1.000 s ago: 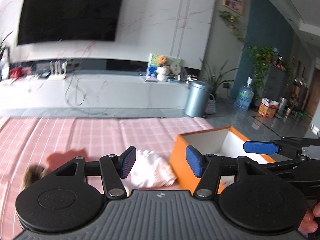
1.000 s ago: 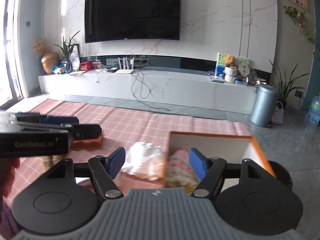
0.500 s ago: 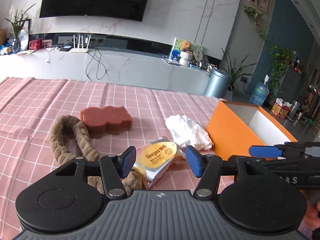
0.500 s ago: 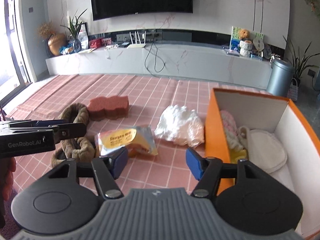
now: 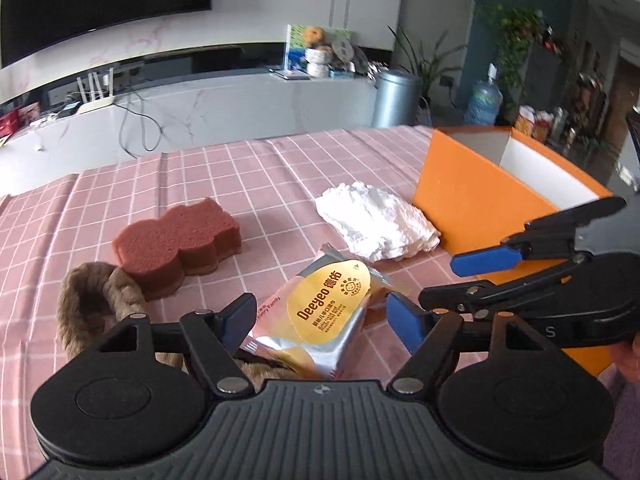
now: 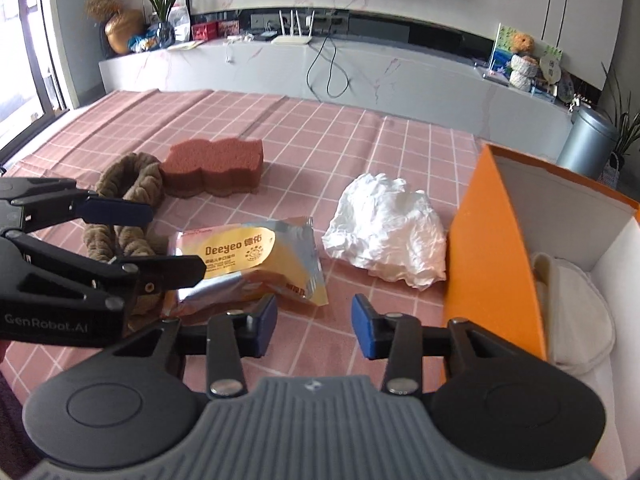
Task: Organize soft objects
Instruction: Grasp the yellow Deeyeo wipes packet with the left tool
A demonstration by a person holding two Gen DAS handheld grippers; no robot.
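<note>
- From behind the left gripper [image 5: 320,320], its blue pads stand wide apart, the jaws having just been opening, and the foil "Deeyeo" packet [image 5: 326,316] lies between them on the pink checked cloth [image 5: 248,176]; the pads do not seem to press on it, though the packet's near edge is partly hidden.
- Past the packet lies a crumpled white wad [image 5: 376,224] just beside the orange box [image 5: 472,204]; to the left a reddish-brown sponge [image 5: 176,240] touches a brown braided rope [image 5: 96,300].
- At the right edge the right gripper [image 5: 460,280] reaches in, with one blue pad above the cloth.
- Over the right gripper [image 6: 314,326], the pads stand partly apart with bare cloth between them, the jaws having just been closing on nothing.
- Just ahead lies the packet [image 6: 252,260], with the white wad [image 6: 386,236] to its right against the orange box [image 6: 488,240], which holds a cream round pad [image 6: 576,320].
- On the left the left gripper [image 6: 160,240] straddles the packet's end beside the rope [image 6: 128,184] and sponge [image 6: 216,164].
</note>
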